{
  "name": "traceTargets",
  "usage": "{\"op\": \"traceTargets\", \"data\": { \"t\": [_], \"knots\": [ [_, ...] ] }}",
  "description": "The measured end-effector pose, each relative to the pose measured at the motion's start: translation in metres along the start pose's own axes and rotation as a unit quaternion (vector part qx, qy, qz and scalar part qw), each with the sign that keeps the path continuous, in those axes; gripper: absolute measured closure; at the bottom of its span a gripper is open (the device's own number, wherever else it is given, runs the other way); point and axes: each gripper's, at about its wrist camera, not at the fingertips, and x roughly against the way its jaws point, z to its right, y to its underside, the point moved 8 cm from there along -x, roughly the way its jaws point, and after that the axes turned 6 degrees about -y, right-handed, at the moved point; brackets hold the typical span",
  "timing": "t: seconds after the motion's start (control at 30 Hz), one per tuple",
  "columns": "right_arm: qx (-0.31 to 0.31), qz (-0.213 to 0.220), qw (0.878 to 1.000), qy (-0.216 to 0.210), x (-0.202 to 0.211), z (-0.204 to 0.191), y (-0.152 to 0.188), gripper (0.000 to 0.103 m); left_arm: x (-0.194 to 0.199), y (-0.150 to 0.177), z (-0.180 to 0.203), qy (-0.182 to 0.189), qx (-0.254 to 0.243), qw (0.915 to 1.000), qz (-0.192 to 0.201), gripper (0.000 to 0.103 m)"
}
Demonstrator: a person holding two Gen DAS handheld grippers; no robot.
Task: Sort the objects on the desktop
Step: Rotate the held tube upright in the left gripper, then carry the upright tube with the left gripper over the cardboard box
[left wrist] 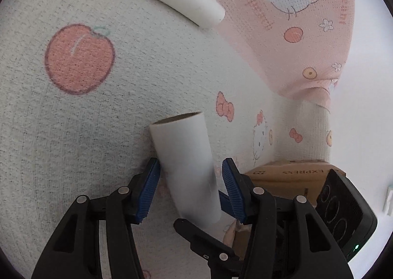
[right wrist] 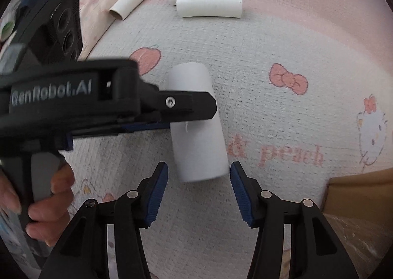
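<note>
A white cardboard tube [left wrist: 186, 168] lies on a white-and-pink cartoon-print cloth [left wrist: 73, 131] that covers the surface. In the left wrist view it sits between the blue pads of the left hand-held gripper [left wrist: 190, 168], slanting from about 11 o'clock down to 5 o'clock. The left pad touches its side, while a narrow gap shows at the right pad, so a firm grip cannot be told.

In the right wrist view the same tube [right wrist: 196, 126] lies just ahead of the right hand-held gripper [right wrist: 199, 170]. Its near end reaches the level of the fingertips, and the half-open jaws stand clear of it on both sides, holding nothing. The left hand-held gripper [right wrist: 186, 107] comes in from 9 o'clock across the tube, with a person's hand [right wrist: 46, 205] on its handle.

Three more white tubes [right wrist: 208, 3] lie well apart at 12 o'clock, near the pink border. A cardboard box [right wrist: 361, 195] shows at 4 o'clock.
</note>
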Motion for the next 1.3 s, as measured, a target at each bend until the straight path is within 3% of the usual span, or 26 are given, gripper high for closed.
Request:
{"op": "traceTargets", "data": {
  "t": [0.3,0.4,0.43,0.57,0.73,1.1,1.3],
  "knots": [
    [-0.044,0.018,0.998,-0.045,0.003,0.009,-0.015,0.051,0.004,-0.015,0.003,-0.003,0.019,0.9996,0.018,0.046],
    [-0.040,0.020,0.998,-0.042,0.002,0.010,-0.016,0.052,0.000,-0.019,0.002,-0.014,0.020,0.9996,0.013,0.048],
    [-0.038,0.021,0.998,-0.042,0.003,0.010,-0.014,0.052,-0.001,-0.019,0.002,-0.016,0.018,0.9996,0.012,0.055],
    [-0.042,0.015,0.998,-0.043,-0.005,0.006,-0.019,0.061,0.000,-0.017,0.003,-0.023,0.010,0.9996,0.013,0.056],
    [-0.026,0.022,0.999,-0.028,-0.001,0.001,-0.014,0.061,0.011,-0.013,0.013,-0.022,-0.012,0.9994,0.023,0.057],
    [-0.041,0.078,0.996,-0.026,0.055,-0.007,0.000,0.061,0.049,0.006,0.052,-0.001,-0.045,0.9980,0.043,0.056],
    [-0.017,0.115,0.993,-0.010,0.091,-0.025,0.002,0.061,0.082,0.018,0.082,0.017,-0.073,0.9947,0.070,0.056]
  ]
}}
